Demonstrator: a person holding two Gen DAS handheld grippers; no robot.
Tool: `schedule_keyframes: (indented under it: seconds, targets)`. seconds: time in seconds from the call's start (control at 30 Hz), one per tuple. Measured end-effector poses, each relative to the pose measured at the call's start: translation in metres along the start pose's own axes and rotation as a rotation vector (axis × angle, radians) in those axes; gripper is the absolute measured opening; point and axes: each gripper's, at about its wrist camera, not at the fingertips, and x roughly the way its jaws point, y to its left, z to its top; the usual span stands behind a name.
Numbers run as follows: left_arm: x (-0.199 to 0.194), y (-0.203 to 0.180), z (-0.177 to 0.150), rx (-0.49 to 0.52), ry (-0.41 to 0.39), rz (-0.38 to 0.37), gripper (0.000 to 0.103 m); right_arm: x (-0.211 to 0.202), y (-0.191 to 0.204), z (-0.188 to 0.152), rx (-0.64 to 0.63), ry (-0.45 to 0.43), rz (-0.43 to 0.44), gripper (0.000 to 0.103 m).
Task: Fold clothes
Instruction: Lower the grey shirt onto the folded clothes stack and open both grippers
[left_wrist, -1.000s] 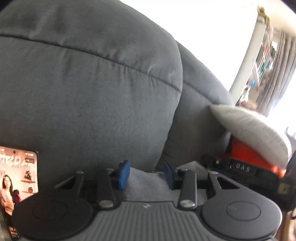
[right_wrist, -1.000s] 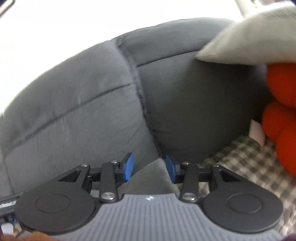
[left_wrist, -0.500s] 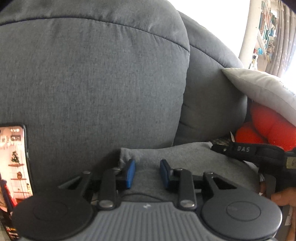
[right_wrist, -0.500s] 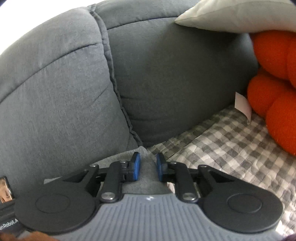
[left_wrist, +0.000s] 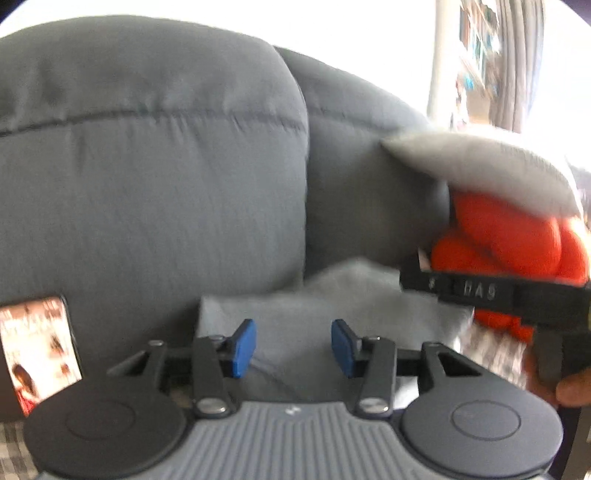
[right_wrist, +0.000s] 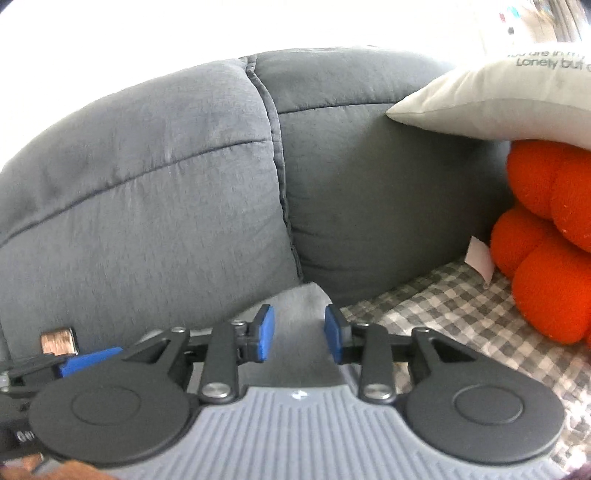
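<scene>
both sets of jaws have spread apart since a moment ago, left gripper (left_wrist: 293, 349) and right gripper (right_wrist: 300, 334), gripping nothing. grey garment (left_wrist: 332, 314) lies on the sofa seat (right_wrist: 461, 314). pillow (right_wrist: 517, 96) reads "lonely but".

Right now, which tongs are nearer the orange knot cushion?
Right. The right tongs sit just left of the orange knot cushion; the left tongs lie farther left, beyond them, over the grey garment.
</scene>
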Motion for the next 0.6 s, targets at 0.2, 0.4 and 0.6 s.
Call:
schedule_keyframes:
  seconds: [0.2,0.4,0.6]
  targets:
    - [0.003,-0.01,-0.005,0.049,0.005,0.05,0.047,0.006,-0.014,-0.016,0.039,0.012,-0.014,0.036]
    - [-0.001,-0.021,0.009,0.05,0.037,0.102,0.063,-0.011,-0.008,-0.003,0.065,0.026,-0.008,0.044]
    - [-0.024,-0.024,0.014,-0.031,0.098,0.111,0.086,-0.034,-0.002,0.008,0.056,0.095,-0.007,0.051]
